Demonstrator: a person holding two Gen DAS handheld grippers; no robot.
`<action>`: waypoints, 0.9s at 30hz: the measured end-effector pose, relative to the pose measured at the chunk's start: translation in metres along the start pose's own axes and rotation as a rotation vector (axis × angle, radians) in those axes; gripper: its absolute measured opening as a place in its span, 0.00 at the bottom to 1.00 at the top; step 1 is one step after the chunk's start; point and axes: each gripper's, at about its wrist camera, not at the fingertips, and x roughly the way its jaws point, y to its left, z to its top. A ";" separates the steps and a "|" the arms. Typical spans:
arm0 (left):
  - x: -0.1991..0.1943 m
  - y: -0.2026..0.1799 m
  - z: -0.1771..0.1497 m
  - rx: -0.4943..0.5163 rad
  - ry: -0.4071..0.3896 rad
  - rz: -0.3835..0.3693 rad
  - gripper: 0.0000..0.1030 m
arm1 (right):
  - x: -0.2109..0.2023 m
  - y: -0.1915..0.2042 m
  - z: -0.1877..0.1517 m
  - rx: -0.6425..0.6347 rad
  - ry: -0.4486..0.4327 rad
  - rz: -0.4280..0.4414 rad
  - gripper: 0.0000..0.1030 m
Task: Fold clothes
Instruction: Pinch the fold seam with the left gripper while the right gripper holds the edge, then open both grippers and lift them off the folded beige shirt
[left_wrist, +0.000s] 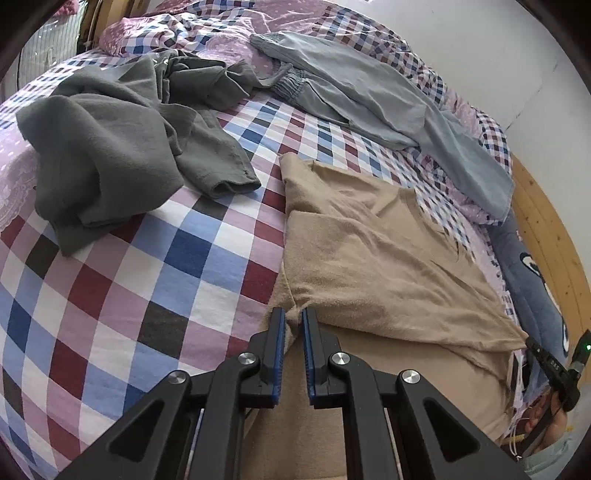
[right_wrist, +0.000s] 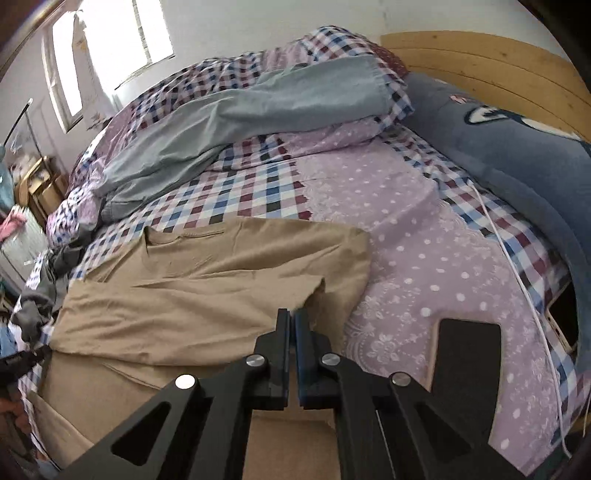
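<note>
Soft daylight, overexposed window (right_wrist: 110, 40) glaring beyond the bed's far-left corner, faint shadows, strong fisheye bending, dark vignetted corners, sharp focus.

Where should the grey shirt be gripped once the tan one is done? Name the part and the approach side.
Grip the grey shirt by its open sleeve cuff, which juts toward the tan shirt. It is the one flat, free edge on the checked sheet; the rest is bunched. Come from the near side, low along the sheet, probably with the left gripper, now pinching tan cloth.
</note>
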 end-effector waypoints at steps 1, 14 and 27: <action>0.000 0.001 0.000 -0.003 0.001 -0.001 0.08 | 0.006 -0.003 -0.003 0.004 0.031 -0.007 0.01; -0.016 0.013 0.013 -0.086 -0.014 -0.097 0.28 | 0.022 -0.027 -0.002 0.133 0.028 -0.052 0.36; 0.048 -0.007 0.110 0.061 0.021 -0.009 0.61 | 0.043 -0.044 0.024 0.215 -0.046 0.075 0.42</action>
